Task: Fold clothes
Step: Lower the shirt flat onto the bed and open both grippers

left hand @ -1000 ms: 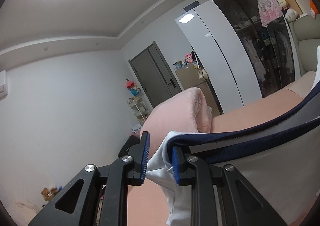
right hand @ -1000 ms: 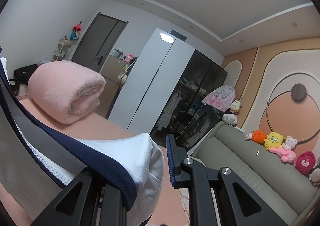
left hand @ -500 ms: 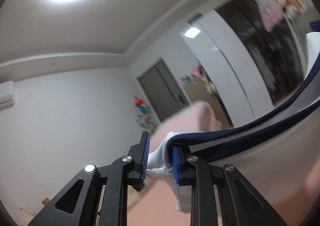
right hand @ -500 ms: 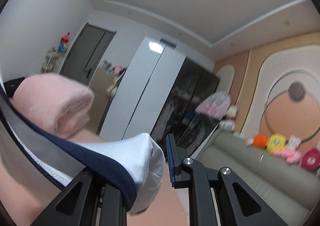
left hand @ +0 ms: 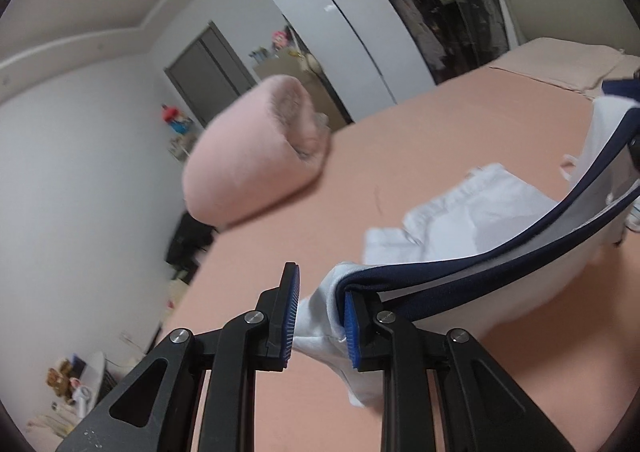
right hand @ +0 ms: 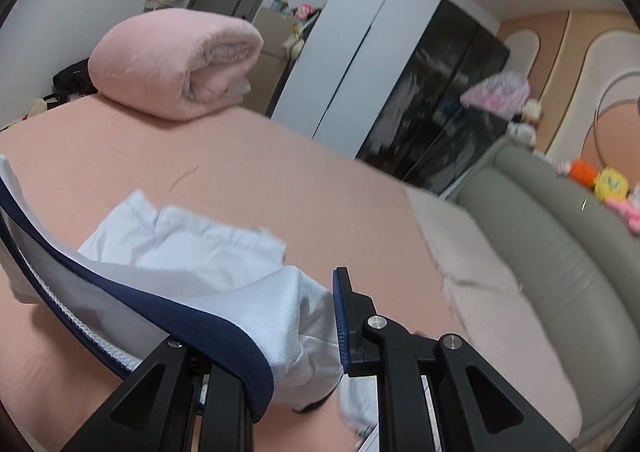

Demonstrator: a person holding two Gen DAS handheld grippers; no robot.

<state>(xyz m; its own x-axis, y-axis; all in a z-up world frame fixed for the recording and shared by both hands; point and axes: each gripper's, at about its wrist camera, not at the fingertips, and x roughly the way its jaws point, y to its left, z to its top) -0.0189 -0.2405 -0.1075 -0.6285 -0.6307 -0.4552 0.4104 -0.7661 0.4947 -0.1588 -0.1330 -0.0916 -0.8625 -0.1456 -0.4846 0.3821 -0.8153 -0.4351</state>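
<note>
Right now my left tongs (left hand: 318, 316) pinch one corner of the white garment (left hand: 460, 211) by its navy-trimmed edge, the blue pads narrow on the cloth. My right tongs (right hand: 304, 328) grip the other corner, the fabric bunched over the left finger. Between them the navy band (right hand: 160, 312) hangs stretched above the pink bed (right hand: 280, 171), while the far part of the garment lies crumpled on the sheet. A rolled pink blanket (right hand: 168, 63) sits at the far left, well apart.
</note>
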